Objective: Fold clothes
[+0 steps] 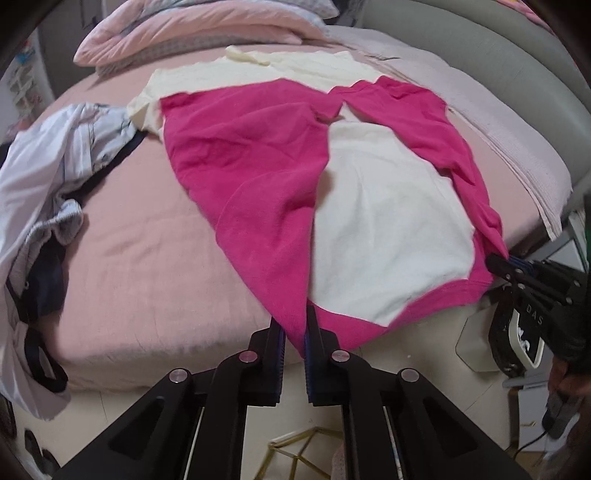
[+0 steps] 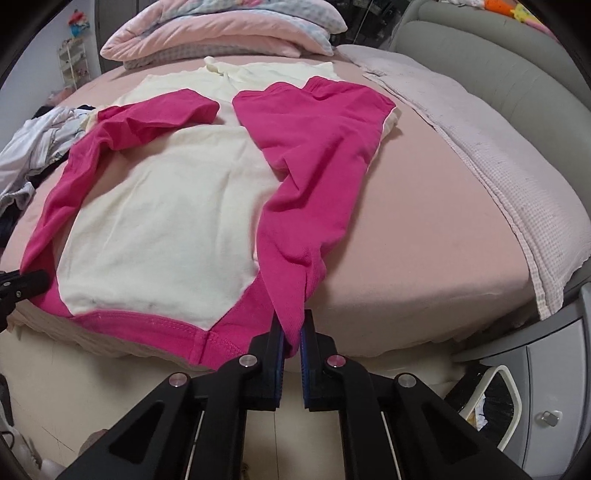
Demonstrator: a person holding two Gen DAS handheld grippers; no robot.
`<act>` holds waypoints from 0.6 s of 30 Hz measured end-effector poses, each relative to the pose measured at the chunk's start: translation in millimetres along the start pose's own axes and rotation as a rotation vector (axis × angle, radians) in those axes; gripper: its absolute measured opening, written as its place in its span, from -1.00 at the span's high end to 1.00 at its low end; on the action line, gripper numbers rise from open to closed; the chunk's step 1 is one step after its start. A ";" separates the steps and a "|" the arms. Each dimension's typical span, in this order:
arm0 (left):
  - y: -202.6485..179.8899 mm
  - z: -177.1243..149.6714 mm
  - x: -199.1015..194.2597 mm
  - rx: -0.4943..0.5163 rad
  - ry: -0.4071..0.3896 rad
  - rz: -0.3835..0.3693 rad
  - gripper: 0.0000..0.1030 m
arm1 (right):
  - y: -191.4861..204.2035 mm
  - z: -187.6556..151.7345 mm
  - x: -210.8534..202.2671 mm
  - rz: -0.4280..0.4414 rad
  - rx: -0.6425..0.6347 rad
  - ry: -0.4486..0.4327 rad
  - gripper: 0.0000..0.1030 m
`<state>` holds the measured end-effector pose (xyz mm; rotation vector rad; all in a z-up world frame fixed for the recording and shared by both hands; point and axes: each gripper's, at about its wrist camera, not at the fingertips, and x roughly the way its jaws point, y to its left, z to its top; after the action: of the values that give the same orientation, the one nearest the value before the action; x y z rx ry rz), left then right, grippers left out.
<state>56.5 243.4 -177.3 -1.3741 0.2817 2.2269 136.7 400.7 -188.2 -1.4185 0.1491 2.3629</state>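
Two grippers are clamped on the hem corners of one shirt (image 1: 388, 229) at the near edge of the bed (image 1: 140, 236). The left gripper (image 1: 295, 325) pinches pink fabric between its closed pads at the shirt's left hem corner; the right gripper (image 2: 291, 332) does the same at the right corner, its jaws narrow with cloth between them. In the left view the right gripper sits at the far right, off the bed edge, with a hand (image 1: 569, 384) partly visible behind it.

The shirt lies flat, hem nearest, collar farthest. Its body is cream; sleeves and hem band are pink. Both side panels are folded inward over the cream centre.

To the left, a crumpled heap of pale and dark clothes (image 1: 51, 177) lies just beside the shirt, touching its left sleeve area. To the right, a pale checked blanket (image 2: 498, 162) runs along the bed's edge, apart from the shirt. Beyond the collar, stacked pink bedding (image 2: 221, 33) rests at the far end. A grey padded headboard (image 2: 491, 48) curves behind the blanket. The sheet is pink.
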 end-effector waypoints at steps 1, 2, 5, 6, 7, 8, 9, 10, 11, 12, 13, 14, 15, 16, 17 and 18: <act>1.1 -0.2 -2.0 -0.003 -0.012 -0.007 0.86 | -0.1 0.2 -1.8 0.024 -0.017 -0.013 0.92; 3.0 0.2 -3.4 -0.009 -0.018 -0.016 0.85 | 0.2 -0.9 -6.3 0.034 -0.037 -0.044 0.88; 6.2 3.0 -5.8 -0.008 -0.009 -0.032 0.82 | 2.1 -6.0 -20.5 0.043 -0.111 -0.134 0.34; 4.7 3.6 -7.4 0.008 -0.015 -0.022 0.80 | 2.2 -8.0 -23.6 0.037 -0.133 -0.155 -0.09; 2.7 3.6 -9.9 0.032 -0.026 -0.005 0.77 | 2.2 -9.9 -26.3 0.029 -0.155 -0.175 -0.21; -0.2 3.0 -12.7 0.062 -0.039 0.013 0.67 | 2.6 -13.1 -29.4 0.023 -0.182 -0.198 -0.23; -4.2 1.8 -15.7 0.102 -0.054 0.035 0.48 | 3.8 -16.0 -31.8 0.017 -0.202 -0.211 -0.23; -7.2 0.7 -18.1 0.136 -0.070 0.052 0.36 | 5.2 -18.6 -34.0 0.012 -0.220 -0.220 -0.23; -9.5 -0.9 -20.6 0.165 -0.091 0.066 0.12 | 6.0 -21.6 -35.5 0.003 -0.240 -0.228 -0.23; -12.3 -3.0 -24.2 0.192 -0.115 0.078 -0.01 | 6.7 -22.8 -36.9 -0.004 -0.251 -0.233 -0.23; -14.4 -4.8 -27.6 0.215 -0.138 0.083 -0.01 | 7.8 -25.3 -37.4 -0.011 -0.265 -0.239 -0.23; -16.3 -6.3 -29.9 0.240 -0.152 0.084 -0.02 | 9.0 -28.2 -37.6 -0.018 -0.279 -0.246 -0.23; -18.3 -7.5 -31.4 0.267 -0.160 0.087 -0.03 | 9.7 -29.8 -36.7 -0.027 -0.298 -0.251 -0.23; -20.3 -9.0 -32.3 0.291 -0.166 0.096 -0.03 | 10.3 -31.1 -35.5 -0.035 -0.317 -0.255 -0.23; -21.9 -10.8 -31.7 0.314 -0.170 0.117 -0.03 | 11.0 -33.8 -34.7 -0.051 -0.339 -0.260 -0.23; -23.4 -12.7 -30.3 0.338 -0.173 0.141 -0.03 | 11.8 -36.8 -34.1 -0.069 -0.362 -0.265 -0.23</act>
<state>89.5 248.6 -154.6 -1.0034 0.6767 2.2642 177.1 370.4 -177.7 -1.2122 -0.4106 2.5811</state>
